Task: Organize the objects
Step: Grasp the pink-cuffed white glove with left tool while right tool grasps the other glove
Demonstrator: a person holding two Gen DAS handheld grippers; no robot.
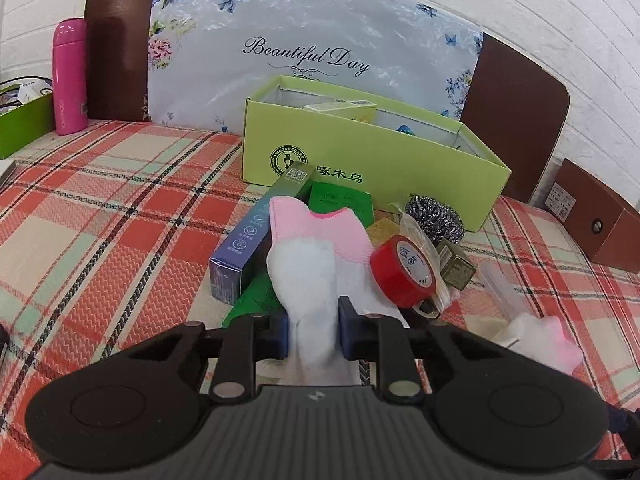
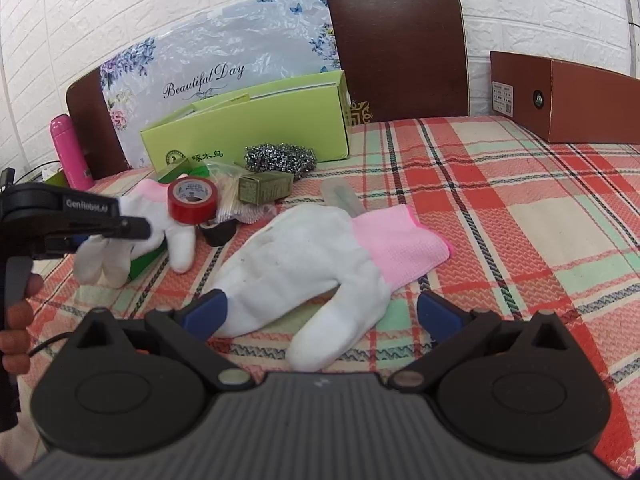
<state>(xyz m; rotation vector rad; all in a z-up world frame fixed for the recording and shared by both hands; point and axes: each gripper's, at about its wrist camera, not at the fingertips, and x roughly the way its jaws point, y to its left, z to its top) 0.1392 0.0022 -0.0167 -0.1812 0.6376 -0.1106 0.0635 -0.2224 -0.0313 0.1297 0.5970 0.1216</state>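
Your left gripper [image 1: 313, 330]: pads pinched on fingers of first white glove [image 1: 308, 264], low centre of left view; pink cuff points up-frame, lying over blue-purple carton [image 1: 256, 236] and green packet [image 1: 340, 200]. Red tape roll [image 1: 404, 272] just right of glove, steel scourer [image 1: 434, 216] above it, lime box [image 1: 372, 152] open behind pile.

Your right gripper [image 2: 320, 312]: jaws spread wide, nothing pinched; second white glove [image 2: 312, 264] lies flat on plaid cloth [image 2: 500, 208] between them, fingertips toward camera, cuff at right-centre. Brown box [image 2: 568, 100] upper right.
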